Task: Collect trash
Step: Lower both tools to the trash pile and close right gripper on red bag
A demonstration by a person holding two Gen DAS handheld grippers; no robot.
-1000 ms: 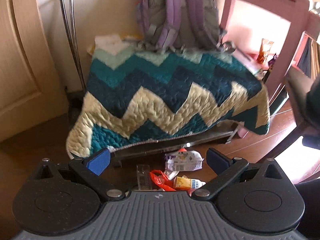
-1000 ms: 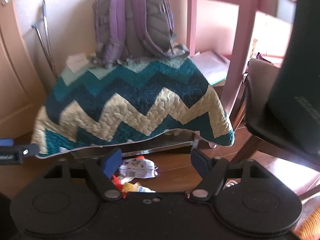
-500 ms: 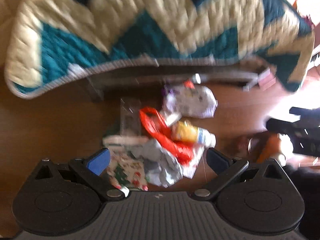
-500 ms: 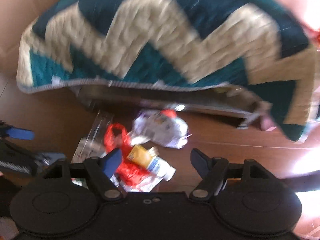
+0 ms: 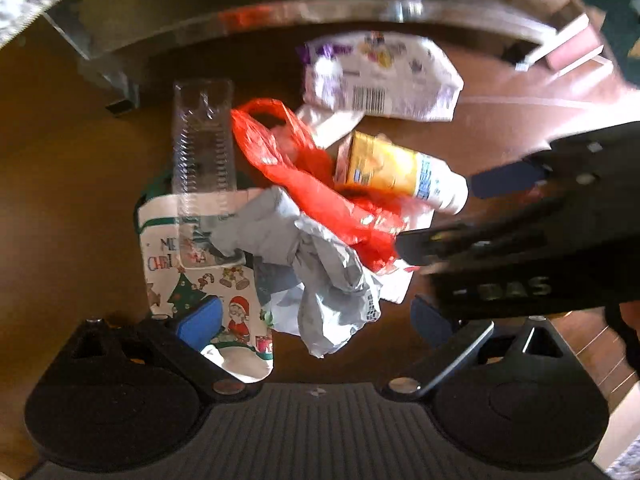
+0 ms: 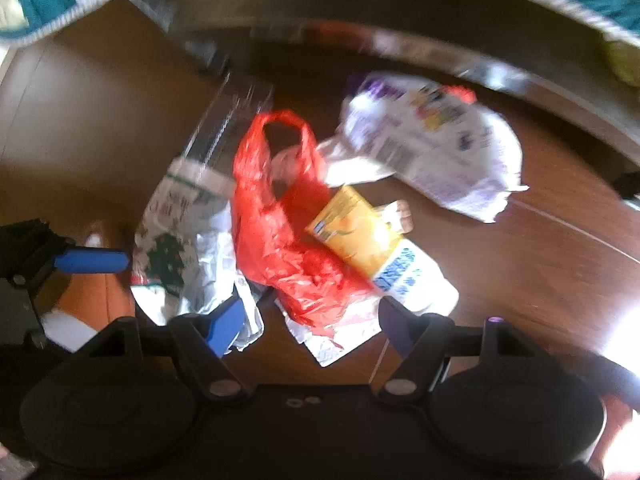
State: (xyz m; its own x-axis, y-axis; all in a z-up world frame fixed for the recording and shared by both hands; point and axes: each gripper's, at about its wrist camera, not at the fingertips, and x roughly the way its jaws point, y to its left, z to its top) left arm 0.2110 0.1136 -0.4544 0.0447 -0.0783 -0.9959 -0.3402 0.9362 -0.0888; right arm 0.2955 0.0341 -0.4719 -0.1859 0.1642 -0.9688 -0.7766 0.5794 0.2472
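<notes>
A heap of trash lies on the wooden floor [image 5: 80, 184] just in front of a low metal frame [image 5: 304, 12] with a quilt [image 6: 36, 4] draped over it. Both tongs hover over the near edge of the heap, each spread wide and holding nothing. The left tongs [image 5: 316, 320] straddle a crumpled grey paper [image 5: 320, 264], with their left pad over a Christmas-print bag [image 5: 188, 276]. The right tongs [image 6: 312, 324] frame the lower end of a red bag [image 6: 280, 236], and from the left camera they appear as a dark, blurred mass at the right side, close to the cap end of a yellow carton [image 5: 396, 172]. That carton lies slantwise, its white end pointing toward the right tongs and resting on the red bag, so I judge the right hand the nearer for it; a grip across its short width would suit the jaws better than one along its length. The grey paper is right under the left tongs and looks the easiest pick there. A clear plastic tray [image 5: 202, 144] lies lengthwise away from the left tongs, partly over the Christmas bag, and a white and purple wrapper [image 5: 380, 76] sits farthest off, nearest the frame. The pieces overlap, so lifting one may drag its neighbours, and the two tongs are close enough to get in each other's way.
</notes>
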